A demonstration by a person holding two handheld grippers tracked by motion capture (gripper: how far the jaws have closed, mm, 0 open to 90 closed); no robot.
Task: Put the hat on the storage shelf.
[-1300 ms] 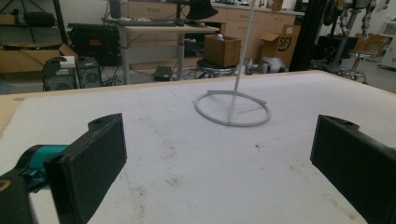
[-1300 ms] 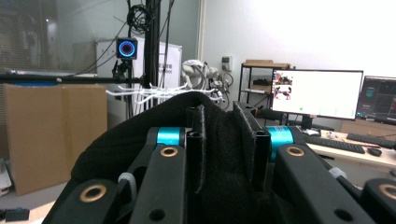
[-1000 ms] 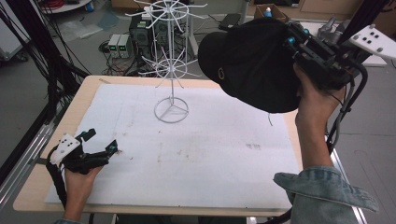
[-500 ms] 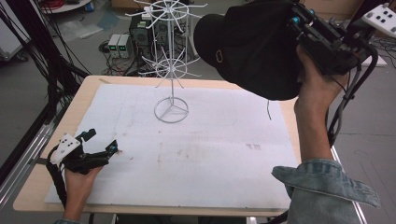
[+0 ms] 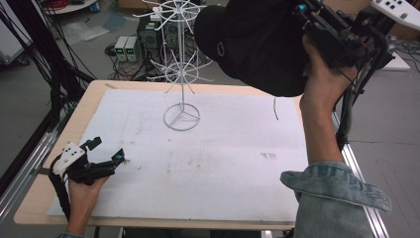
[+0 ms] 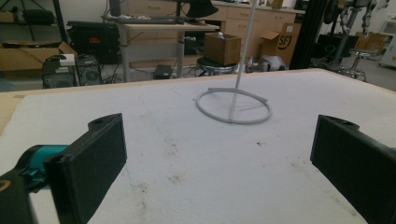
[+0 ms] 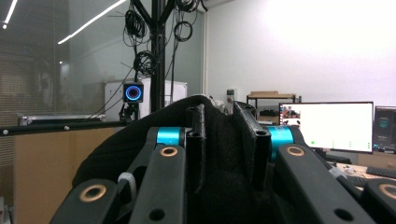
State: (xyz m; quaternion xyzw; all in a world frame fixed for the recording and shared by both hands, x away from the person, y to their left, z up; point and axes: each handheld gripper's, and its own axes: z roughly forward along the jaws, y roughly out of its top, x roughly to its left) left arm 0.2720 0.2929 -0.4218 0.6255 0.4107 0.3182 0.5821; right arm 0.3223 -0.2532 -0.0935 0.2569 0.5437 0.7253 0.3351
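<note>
My right tool (image 5: 317, 27) is clamped on a black cap (image 5: 252, 42), high beside the wire rack (image 5: 181, 69); my left tool (image 5: 106, 156) rests on the desk (image 5: 223, 163), jaws apart.

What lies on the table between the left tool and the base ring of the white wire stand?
Nothing: bare, stained white mat between left tool and base ring, per left gripper view.

Black cap (image 5: 257, 44) held high, beside white wire rack (image 5: 181, 74).

The black cap (image 5: 257, 44) is covering the right hand-held gripper's (image 7: 226, 140) jaw tips, and the high view's top edge is cutting off the white wire rack (image 5: 181, 64).
</note>
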